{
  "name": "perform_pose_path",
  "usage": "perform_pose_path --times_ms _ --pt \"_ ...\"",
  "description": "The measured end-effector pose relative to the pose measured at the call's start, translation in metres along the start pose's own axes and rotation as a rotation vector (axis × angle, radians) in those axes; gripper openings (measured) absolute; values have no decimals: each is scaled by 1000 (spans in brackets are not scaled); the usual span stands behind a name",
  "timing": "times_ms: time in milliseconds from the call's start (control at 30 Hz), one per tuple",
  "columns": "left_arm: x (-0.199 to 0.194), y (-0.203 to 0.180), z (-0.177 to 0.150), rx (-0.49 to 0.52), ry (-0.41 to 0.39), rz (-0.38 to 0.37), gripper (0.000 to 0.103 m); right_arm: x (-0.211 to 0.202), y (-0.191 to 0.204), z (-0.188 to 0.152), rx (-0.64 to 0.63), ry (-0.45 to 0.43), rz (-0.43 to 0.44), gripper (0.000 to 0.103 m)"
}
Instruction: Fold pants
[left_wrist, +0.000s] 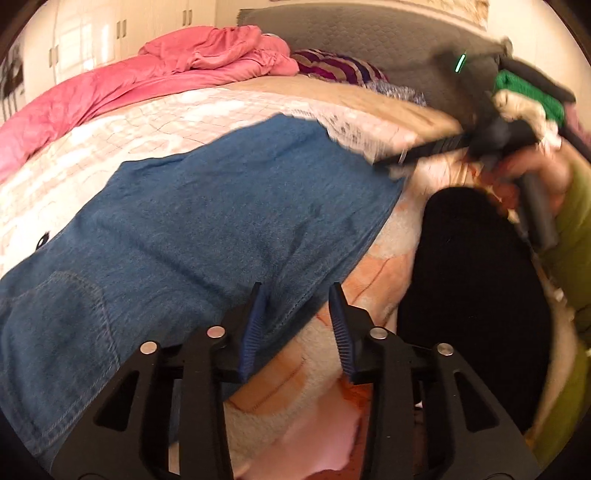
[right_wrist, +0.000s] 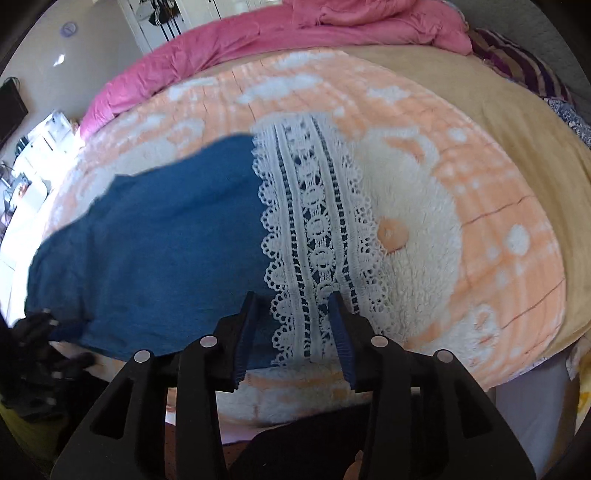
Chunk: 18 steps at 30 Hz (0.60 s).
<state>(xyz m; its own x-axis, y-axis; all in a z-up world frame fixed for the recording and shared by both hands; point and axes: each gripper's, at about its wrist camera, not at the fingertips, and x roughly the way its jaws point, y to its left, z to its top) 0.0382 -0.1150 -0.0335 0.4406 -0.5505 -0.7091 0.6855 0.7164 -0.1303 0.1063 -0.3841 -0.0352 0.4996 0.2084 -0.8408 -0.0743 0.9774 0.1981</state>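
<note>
across the bed's peach-and-white fleece blanket (right_wrist: 480, 192) a pair of blue denim pants with white lace hems (right_wrist: 166, 236) is laid flat, waist and back pocket toward the left, lace trim (right_wrist: 317, 221) toward the right. the left tool (left_wrist: 297, 314) is seen above the pants' near edge, its blue pads parted with nothing clamped between them. the right tool (right_wrist: 295, 317) is seen over the lace hem, pads likewise parted and gripping nothing. a crumpled pink duvet (right_wrist: 258, 37) is piled at the far side.
</note>
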Motion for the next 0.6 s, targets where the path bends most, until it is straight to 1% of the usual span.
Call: perform_pose_path --times_ms 33,67,100,133,167,200,300,367,433,533,600 --pt "-9 2 4 -19 -15 -3 35 -1 1 0 -13 -3 -1 38" --pt "-18 6 10 -30 -33 10 42 -4 2 1 -23 -5 3 38" --pt "-24 8 17 -32 -48 28 46 -8 2 2 -20 -8 15 40" --pt "-31 14 26 -34 -64 58 53 -14 0 5 -6 -30 55 40" --pt "-35 20 37 -37 -74 91 56 -22 -3 9 7 -67 101 40" --pt "-36 27 49 -43 -73 130 57 -30 -6 15 14 -107 128 40" --pt "-24 47 84 -49 -26 220 58 -41 -14 37 10 -178 103 43" --pt "-4 61 106 -40 24 253 58 -39 -21 53 15 -187 109 44" --pt "17 77 119 -6 63 288 58 -30 -26 69 10 -178 103 44" --pt "46 97 127 38 132 295 58 -11 -32 93 -1 -144 94 44" --pt "62 115 126 38 191 285 58 0 -37 103 -1 -127 104 45"
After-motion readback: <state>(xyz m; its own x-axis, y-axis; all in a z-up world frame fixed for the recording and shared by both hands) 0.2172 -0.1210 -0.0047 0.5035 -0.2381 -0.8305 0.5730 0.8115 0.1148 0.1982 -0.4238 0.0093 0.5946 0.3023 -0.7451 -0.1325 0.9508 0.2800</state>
